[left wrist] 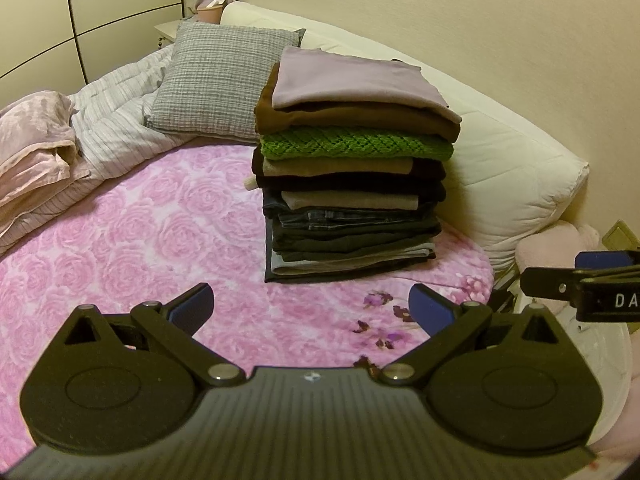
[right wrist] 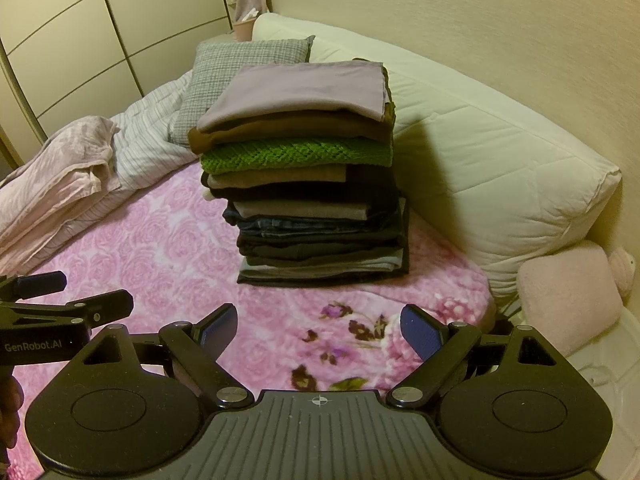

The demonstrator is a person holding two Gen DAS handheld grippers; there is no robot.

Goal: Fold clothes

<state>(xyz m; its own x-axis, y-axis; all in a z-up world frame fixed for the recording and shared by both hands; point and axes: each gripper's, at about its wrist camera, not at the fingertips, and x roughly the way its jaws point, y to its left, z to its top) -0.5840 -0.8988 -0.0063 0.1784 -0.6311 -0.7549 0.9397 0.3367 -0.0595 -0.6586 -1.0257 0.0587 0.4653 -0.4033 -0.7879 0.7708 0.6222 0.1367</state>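
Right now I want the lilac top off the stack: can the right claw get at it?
Probably yes: the right claw is open and empty, and bare pink bedspread lies between it and the lilac top.

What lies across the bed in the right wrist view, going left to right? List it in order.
Crumpled pale pink blanket → striped white duvet → tall stack of folded clothes topped by a lilac garment → long white quilted bolster → small fluffy pink cushion.
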